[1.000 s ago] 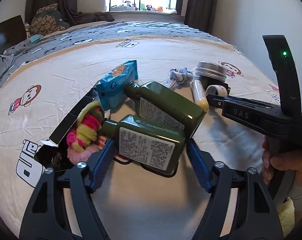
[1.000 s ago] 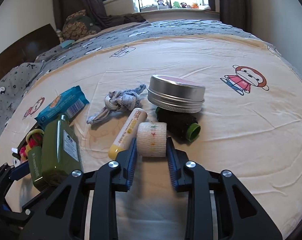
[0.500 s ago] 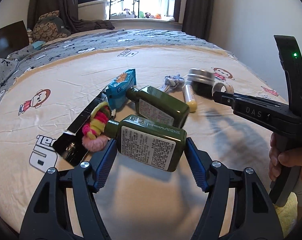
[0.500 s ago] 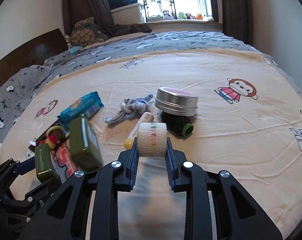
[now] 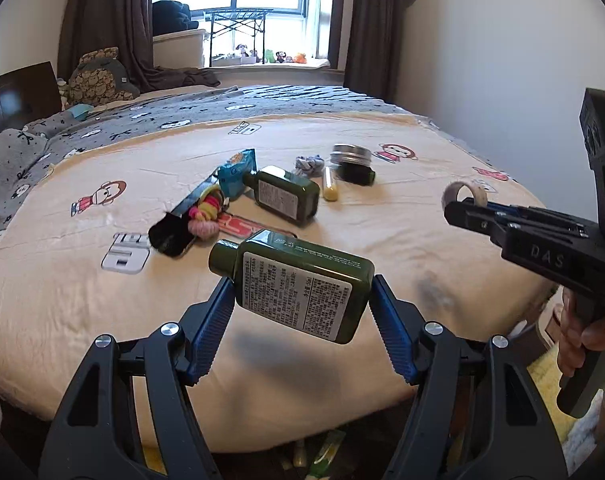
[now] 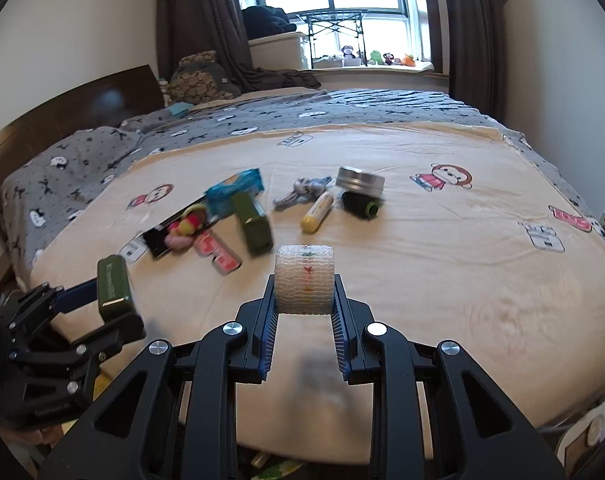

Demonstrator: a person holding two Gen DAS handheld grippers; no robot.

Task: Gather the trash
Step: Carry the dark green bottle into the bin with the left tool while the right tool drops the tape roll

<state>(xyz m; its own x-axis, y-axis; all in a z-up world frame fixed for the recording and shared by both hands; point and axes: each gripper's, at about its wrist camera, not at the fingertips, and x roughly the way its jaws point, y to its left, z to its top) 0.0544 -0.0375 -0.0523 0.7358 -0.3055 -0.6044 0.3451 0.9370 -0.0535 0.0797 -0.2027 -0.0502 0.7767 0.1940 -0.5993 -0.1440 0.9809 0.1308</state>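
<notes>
My left gripper (image 5: 302, 312) is shut on a dark green bottle (image 5: 298, 284) with a white label, held above the near edge of the bed; the bottle also shows in the right wrist view (image 6: 112, 286). My right gripper (image 6: 304, 312) is shut on a white bandage roll (image 6: 304, 280), lifted above the bed; the roll shows in the left wrist view (image 5: 464, 194). A second green bottle (image 5: 282, 196), a blue wrapper (image 5: 236, 172), a yellow tube (image 5: 329, 184), a silver tin (image 5: 350, 154), a black roller (image 5: 356, 174), a knotted rope (image 5: 309, 164) and hair ties (image 5: 204, 216) lie on the cream sheet (image 5: 82, 280).
A black box (image 5: 182, 216) lies under the hair ties. The near bed edge (image 5: 262, 436) is below the grippers, with items on the floor under it. A white wall (image 5: 482, 60) stands on the right. A grey blanket (image 5: 182, 112) covers the far part of the bed.
Both grippers have pulled back and up from the pile, each carrying its item. The left lifted its green bottle off the sheet; the right raised the bandage roll away from the tin.
</notes>
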